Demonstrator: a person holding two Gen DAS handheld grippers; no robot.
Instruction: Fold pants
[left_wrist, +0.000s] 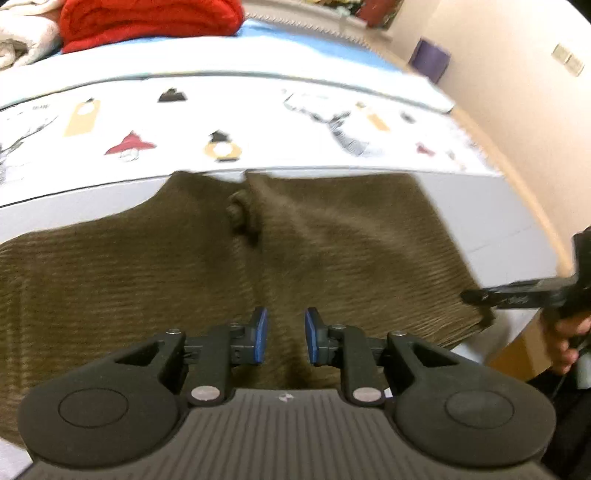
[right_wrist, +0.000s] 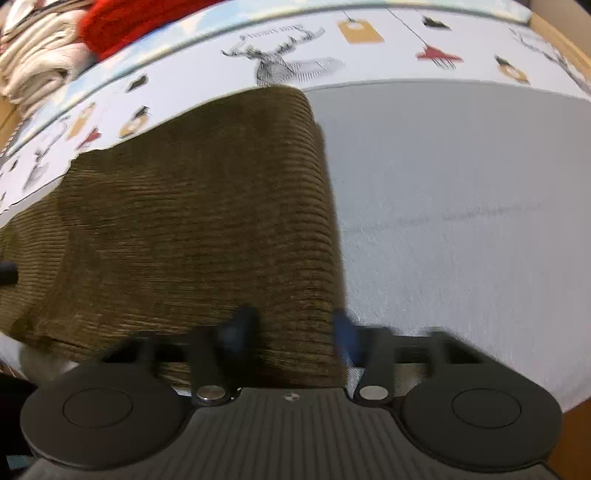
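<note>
Olive-brown corduroy pants (left_wrist: 177, 266) lie flat on the white table cover (left_wrist: 491, 221), waistband and button toward the far side. My left gripper (left_wrist: 285, 338) is open, blue pads apart, low over the near part of the pants with nothing between the pads. My right gripper (right_wrist: 293, 332) is open and blurred, straddling the right edge of the pants (right_wrist: 207, 221) near their near corner. In the left wrist view the right gripper (left_wrist: 480, 301) reaches in from the right at the pants' right corner.
A printed cloth with deer and tag pictures (left_wrist: 258, 122) covers the far table part. A red garment (left_wrist: 147, 22) and a cream knit (left_wrist: 22, 37) are piled at the far left. White cover (right_wrist: 461, 221) lies right of the pants. A purple box (left_wrist: 430, 59) stands by the wall.
</note>
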